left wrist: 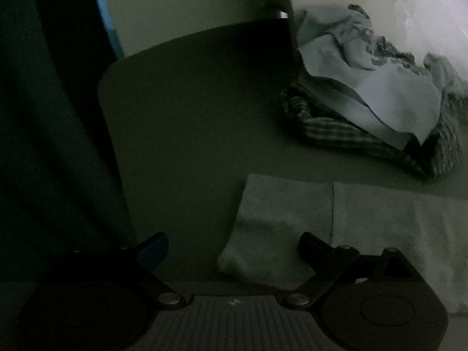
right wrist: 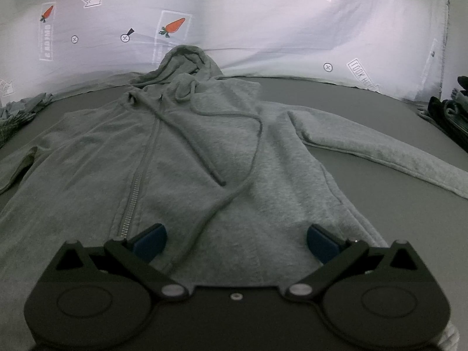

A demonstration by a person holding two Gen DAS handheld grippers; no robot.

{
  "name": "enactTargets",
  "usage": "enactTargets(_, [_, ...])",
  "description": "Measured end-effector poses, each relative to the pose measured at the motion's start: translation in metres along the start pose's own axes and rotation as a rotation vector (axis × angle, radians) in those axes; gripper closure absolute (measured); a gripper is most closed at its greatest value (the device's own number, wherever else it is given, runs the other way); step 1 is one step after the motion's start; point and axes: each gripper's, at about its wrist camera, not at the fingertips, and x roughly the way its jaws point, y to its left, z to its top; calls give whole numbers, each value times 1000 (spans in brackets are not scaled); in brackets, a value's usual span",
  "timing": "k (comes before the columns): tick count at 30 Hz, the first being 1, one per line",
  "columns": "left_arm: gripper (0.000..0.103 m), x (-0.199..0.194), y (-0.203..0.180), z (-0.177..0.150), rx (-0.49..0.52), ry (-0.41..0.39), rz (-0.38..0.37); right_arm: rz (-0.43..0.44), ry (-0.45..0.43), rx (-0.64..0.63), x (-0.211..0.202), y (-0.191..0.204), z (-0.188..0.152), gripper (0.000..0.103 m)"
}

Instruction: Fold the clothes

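Right gripper (right wrist: pixel 236 241) hovers spread over the hem of a grey zip hoodie (right wrist: pixel 187 158) lying flat, front up; left gripper (left wrist: pixel 234 248), also spread, sits beside its sleeve cuff (left wrist: pixel 275 228).

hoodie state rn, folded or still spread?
Spread. The grey hoodie lies flat on the bed, zipper closed, one sleeve stretched out sideways, hood up top. Right claw open above the hem.

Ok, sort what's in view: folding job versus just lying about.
Job:
- grey hoodie, spread flat
- its left sleeve cuff
- left gripper, open
- right gripper, open

Lying about:
- crumpled clothes pile
- carrot-print sheet
- dark clothes
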Motion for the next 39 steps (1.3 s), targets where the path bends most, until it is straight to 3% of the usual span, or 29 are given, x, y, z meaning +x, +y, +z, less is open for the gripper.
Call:
enactTargets(4, [9, -1, -4, -5, -12, -3, -47, 0, 0, 2, 0, 0, 0, 0])
enactTargets(7, [24, -6, -7, -8, -11, -18, -75, 2, 0, 3, 0, -1, 0, 0])
enactTargets(10, [46, -10, -12, -9, 1, -28, -99, 3, -1, 4, 1, -2, 0, 0])
enactTargets(11, [60, -12, -15, -10, 21, -35, -94, 3, -1, 4, 1, -2, 0, 0])
enactTargets(12, [67, -14, -19, -10, 42, -42, -88, 4, -1, 4, 1, -2, 0, 0])
enactTargets(14, [95, -16, -22, -8, 49, -34, -126, 5, -1, 5, 1, -3, 0, 0])
enactTargets(16, [101, -20, -26, -6, 42, -21, -180, 6, -1, 5, 1, -3, 0, 0])
enactTargets(18, [101, -29, -34, -6, 37, -19, -243, 7, -1, 5, 1, -3, 0, 0])
enactTargets(24, [101, -72, -86, -12, 161, -71, -419, 10, -2, 6, 1, -4, 0, 0])
enactTargets(28, [92, -84, -111, -18, 207, -83, -471, 11, -2, 7, 1, -4, 0, 0])
enactTargets(30, [61, -82, -111, -20, 194, -70, -463, 12, -2, 7, 1, -4, 0, 0])
enactTargets(32, [47, -77, -107, -22, 171, -57, -438, 12, -2, 8, 1, -4, 0, 0])
enactTargets(34, [44, -71, -97, -21, 140, -49, -396, 12, -3, 7, 1, -4, 0, 0])
enactTargets(39, [24, -48, -68, -15, 67, -26, -277, 10, -3, 8, 1, -4, 0, 0])
